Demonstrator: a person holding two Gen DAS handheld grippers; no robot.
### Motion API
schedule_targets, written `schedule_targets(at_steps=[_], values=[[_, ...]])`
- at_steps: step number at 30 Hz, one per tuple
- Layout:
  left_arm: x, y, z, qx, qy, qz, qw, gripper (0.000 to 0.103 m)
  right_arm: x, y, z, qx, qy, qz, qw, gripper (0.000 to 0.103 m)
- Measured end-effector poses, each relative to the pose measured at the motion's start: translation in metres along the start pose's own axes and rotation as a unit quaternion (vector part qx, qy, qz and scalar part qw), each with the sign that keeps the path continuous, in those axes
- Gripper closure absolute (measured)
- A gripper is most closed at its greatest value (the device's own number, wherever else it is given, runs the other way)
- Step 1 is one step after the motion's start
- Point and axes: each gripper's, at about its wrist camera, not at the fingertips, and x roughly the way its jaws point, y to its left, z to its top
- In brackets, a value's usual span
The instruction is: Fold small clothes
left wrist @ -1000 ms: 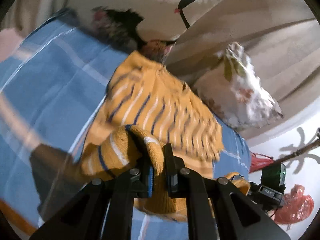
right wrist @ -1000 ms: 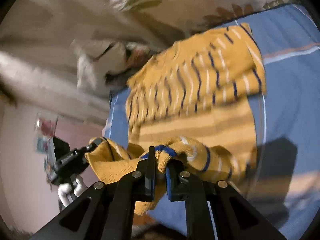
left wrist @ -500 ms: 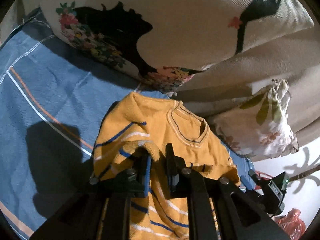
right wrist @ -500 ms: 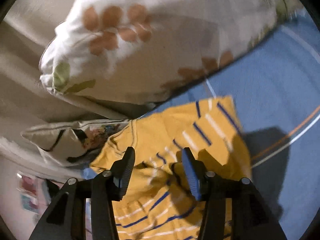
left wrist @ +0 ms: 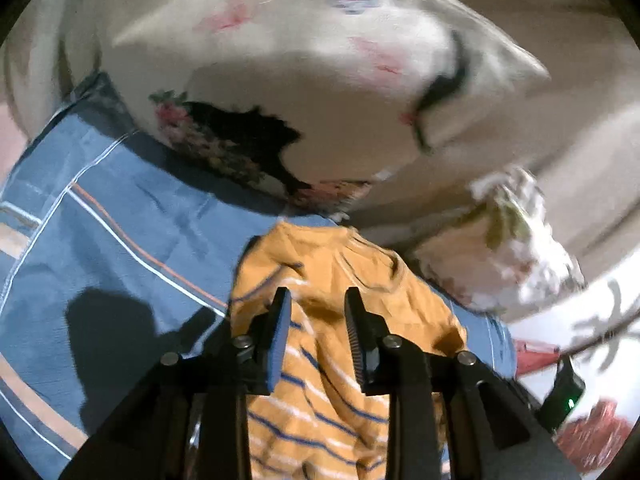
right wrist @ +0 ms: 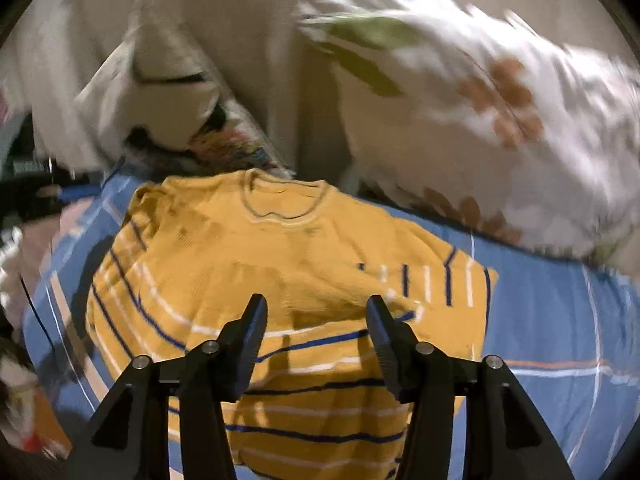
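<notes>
A small mustard-yellow sweater (right wrist: pixel 280 264) with blue and white stripes lies on the blue striped bed sheet (right wrist: pixel 560 320), collar towards the pillows, its lower part folded up over the body. It also shows in the left wrist view (left wrist: pixel 340 280). My left gripper (left wrist: pixel 316 300) is open and empty, just above the sweater's left shoulder area. My right gripper (right wrist: pixel 316 308) is open and empty, above the folded edge of the sweater.
Two floral pillows (left wrist: pixel 320 100) (right wrist: pixel 480 120) lean against a beige headboard behind the sweater. The sheet (left wrist: pixel 100 260) stretches to the left. The other gripper's body (left wrist: pixel 564 396) and red items (left wrist: pixel 592 436) sit at the bed's right edge.
Both grippers carried the sweater's hem up over its body and let go. The right opened half a second ago; the left has opened since. Both have drawn back slightly.
</notes>
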Motion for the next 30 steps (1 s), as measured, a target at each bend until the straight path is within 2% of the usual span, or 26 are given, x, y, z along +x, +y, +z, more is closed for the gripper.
schedule_targets(at_steps=[2,5,7,8,9,10,12,16,18,20,22,25,27,30], values=[[0.006,-0.014,-0.011,0.042,0.019,0.002,0.9989,0.066,0.014,0.012,0.000,-0.045,0.012,-0.025,0.999,0.042],[0.030,-0.035,-0.030,0.106,0.050,0.013,0.9930,0.066,0.045,0.015,0.006,-0.067,0.032,-0.051,0.996,0.042],[0.049,-0.043,-0.040,0.131,0.070,0.010,0.9889,0.066,0.065,0.013,0.007,-0.072,0.049,-0.060,0.994,0.042],[0.063,-0.045,-0.042,0.142,0.077,0.022,0.9866,0.066,0.074,0.010,0.009,-0.071,0.057,-0.063,0.994,0.047],[0.075,-0.045,-0.041,0.150,0.078,0.044,0.9847,0.066,0.080,0.008,0.010,-0.066,0.063,-0.060,0.994,0.061],[0.085,-0.043,-0.039,0.156,0.076,0.065,0.9827,0.066,0.087,0.003,0.012,-0.051,0.075,-0.045,0.995,0.098],[0.101,-0.037,-0.031,0.159,0.070,0.104,0.9794,0.066,0.089,-0.008,0.021,-0.012,0.077,-0.030,0.997,0.098],[0.114,-0.019,-0.018,0.139,0.058,0.137,0.9790,0.068,0.081,-0.033,0.038,0.030,0.053,-0.060,0.996,0.098],[0.120,-0.011,-0.015,0.127,0.060,0.141,0.9801,0.069,0.085,-0.046,0.041,0.050,0.054,-0.081,0.994,0.098],[0.125,-0.007,-0.014,0.123,0.058,0.147,0.9797,0.069,0.096,-0.067,0.041,0.086,0.065,-0.092,0.990,0.103],[0.127,-0.007,-0.015,0.126,0.054,0.152,0.9788,0.069,0.109,-0.082,0.036,0.102,0.080,-0.125,0.984,0.103],[0.128,-0.010,-0.017,0.143,0.051,0.163,0.9749,0.069,0.117,-0.108,0.024,0.160,0.099,-0.132,0.973,0.102],[0.124,-0.012,-0.017,0.147,0.053,0.166,0.9737,0.069,0.101,-0.118,0.021,0.194,0.077,-0.125,0.970,0.102],[0.114,-0.022,-0.017,0.146,0.045,0.173,0.9730,0.069,0.064,-0.108,0.025,0.185,0.035,-0.120,0.975,0.102]])
